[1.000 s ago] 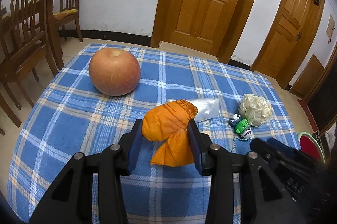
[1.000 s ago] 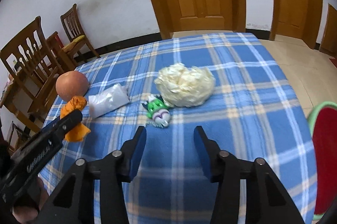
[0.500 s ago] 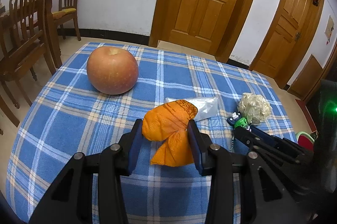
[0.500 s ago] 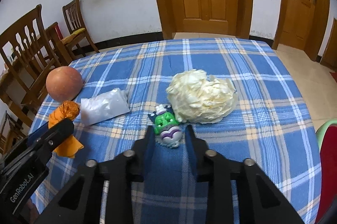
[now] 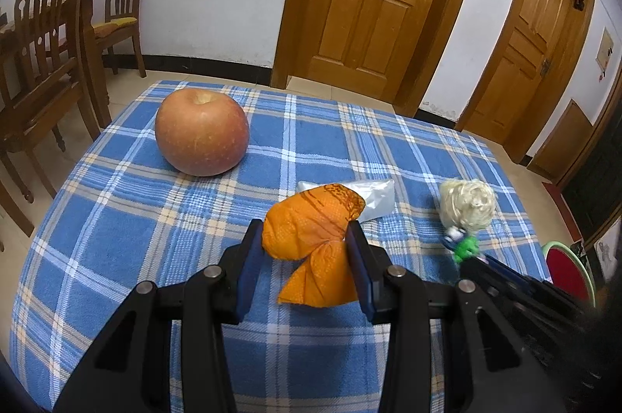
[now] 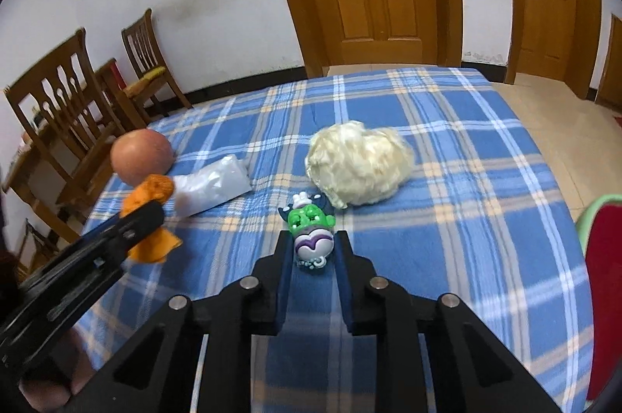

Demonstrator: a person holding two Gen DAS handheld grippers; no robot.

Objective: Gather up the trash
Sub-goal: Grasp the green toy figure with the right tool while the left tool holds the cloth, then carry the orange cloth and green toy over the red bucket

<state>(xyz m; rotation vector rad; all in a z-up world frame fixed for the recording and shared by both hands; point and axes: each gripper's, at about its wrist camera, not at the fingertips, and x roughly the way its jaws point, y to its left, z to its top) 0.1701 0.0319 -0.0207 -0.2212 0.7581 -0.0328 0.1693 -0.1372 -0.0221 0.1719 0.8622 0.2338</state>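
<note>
Counter: covered in blue plaid cloth; I see all the loose items on it.

Apple: largest item, stem dimple up, at the far left, well apart from the rest.

Crumpled pale paper wad: right of centre, just beyond the toy.

Clear plastic wrapper: flat, long axis running left to right in my right view, between the apple and the wad.

Orange wrapper: pinched between my left gripper fingers, bulb end away from me, twisted tail toward me; long axis runs along the fingers. Lifted clear of the cloth, as far as I can tell. Same hold as a second ago.

Green and purple toy figure: smallest item, green head pointing away, purple body toward me, long axis along the fingers. It now sits between my right gripper fingers, which are closing and touching its purple body; a second ago they stood spread, short of it.
</note>
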